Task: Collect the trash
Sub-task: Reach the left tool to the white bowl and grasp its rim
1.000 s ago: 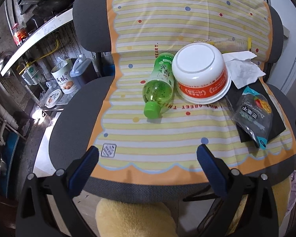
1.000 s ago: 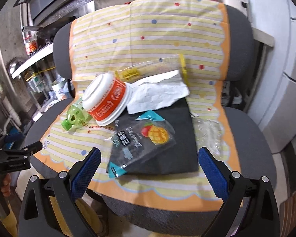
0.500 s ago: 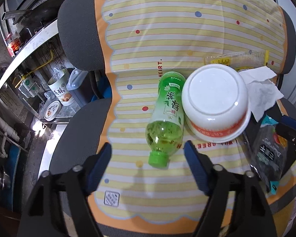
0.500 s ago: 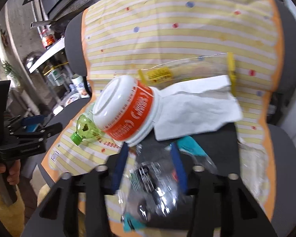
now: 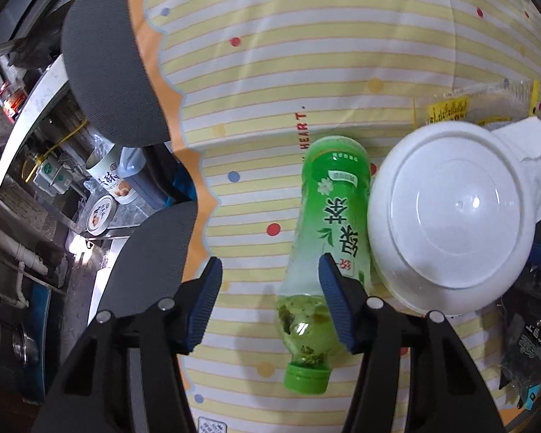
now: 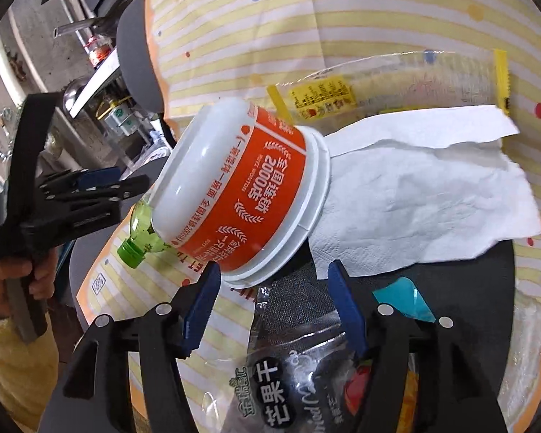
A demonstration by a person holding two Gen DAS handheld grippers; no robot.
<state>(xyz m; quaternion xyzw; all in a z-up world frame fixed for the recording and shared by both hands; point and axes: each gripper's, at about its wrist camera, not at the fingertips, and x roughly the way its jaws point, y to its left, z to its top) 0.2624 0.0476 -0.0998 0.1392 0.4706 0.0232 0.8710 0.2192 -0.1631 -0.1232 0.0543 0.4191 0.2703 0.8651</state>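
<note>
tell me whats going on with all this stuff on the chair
A person is clearing trash off a cloth-covered chair with tongs in each hand. The left tongs are open beside the lying green bottle, gripping nothing. The right tongs are open over the dried mango bag, by the upturned orange bowl and napkin.

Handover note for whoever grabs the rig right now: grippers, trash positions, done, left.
Left gripper: open, empty, low over the green bottle; one finger overlaps the bottle, no grasp yet.
Right gripper: open, empty, over the top edge of the mango snack bag.
All trash lies on the cloth-covered chair: bottle on its side against the upturned bowl, napkin beside the bowl, clear yellow wrapper behind.
Done: nothing collected.
Left: all five pieces.
</note>
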